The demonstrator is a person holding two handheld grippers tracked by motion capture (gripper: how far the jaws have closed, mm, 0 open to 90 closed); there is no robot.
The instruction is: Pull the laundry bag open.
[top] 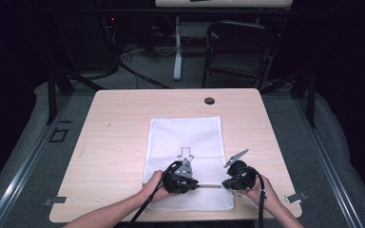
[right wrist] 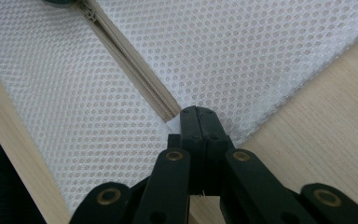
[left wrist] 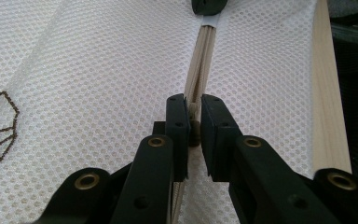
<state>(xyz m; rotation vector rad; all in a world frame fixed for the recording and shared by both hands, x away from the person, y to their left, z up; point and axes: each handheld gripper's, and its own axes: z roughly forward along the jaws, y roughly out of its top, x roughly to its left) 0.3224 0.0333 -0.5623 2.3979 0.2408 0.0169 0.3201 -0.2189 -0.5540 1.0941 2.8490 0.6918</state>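
The white mesh zipper bag [top: 185, 156] lies flat on the table [top: 119, 118]. The left gripper [left wrist: 193, 122] is clenched on the zipper pull between its jaws; the right gripper [right wrist: 196, 120] is pinched tight on the zipper's end tab at the bag's edge. If the right grip slips, I judge the mesh ahead of the left jaws will bunch and jam the slider.

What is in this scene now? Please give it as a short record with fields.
surface: wooden table
main thing: white mesh bag, lying flat, arrow print on top
zipper: runs across the bag near the person's edge
left gripper: jaws nearly shut on the zipper pull
right gripper: shut on the bag's fabric at the zipper's end
background: folding chair behind the table
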